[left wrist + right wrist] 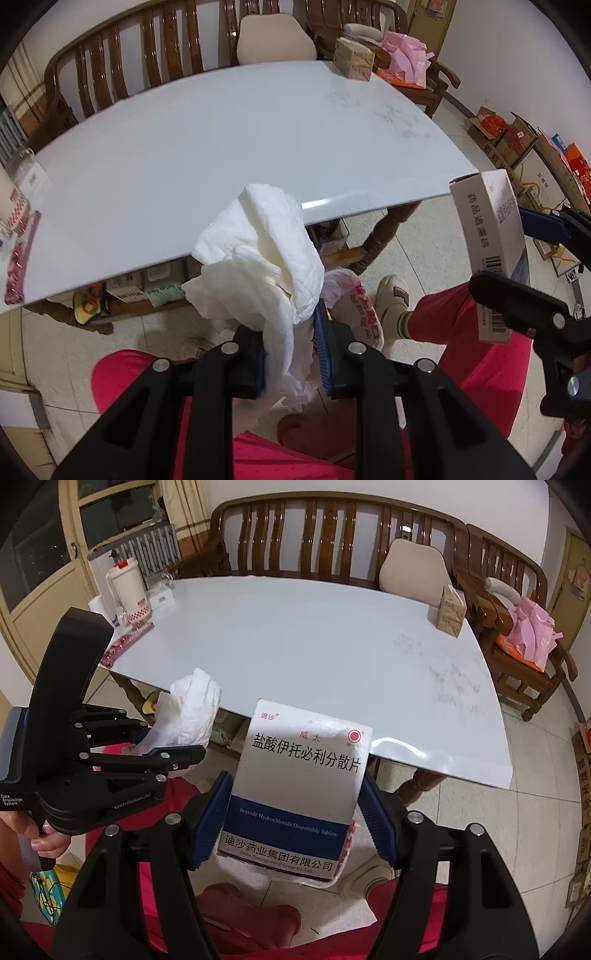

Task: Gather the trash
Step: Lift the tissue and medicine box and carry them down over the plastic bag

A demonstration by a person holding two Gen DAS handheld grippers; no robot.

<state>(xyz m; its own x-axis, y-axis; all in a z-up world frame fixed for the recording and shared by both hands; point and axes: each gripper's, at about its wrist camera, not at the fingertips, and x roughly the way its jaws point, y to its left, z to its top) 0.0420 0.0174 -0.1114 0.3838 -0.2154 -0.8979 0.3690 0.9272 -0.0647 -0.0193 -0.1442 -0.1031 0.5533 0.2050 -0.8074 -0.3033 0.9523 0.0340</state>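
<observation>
My left gripper [291, 354] is shut on a crumpled white tissue [258, 258], held off the near edge of the white table [221, 140], above the floor and my lap. It also shows in the right wrist view [192, 709]. My right gripper [295, 812] is shut on a white and blue medicine box [299, 786], held upright in front of the table's near edge. The box also shows at the right of the left wrist view [491, 251]. A white plastic bag with red print [354, 306] lies below, behind the tissue.
On the table stand a tan tissue pack [450, 609] at the far right, a white kettle [127, 590] and a red patterned strip [125, 642] at the far left. A wooden bench [332, 535] stands behind. Cardboard boxes [517, 147] line the right wall.
</observation>
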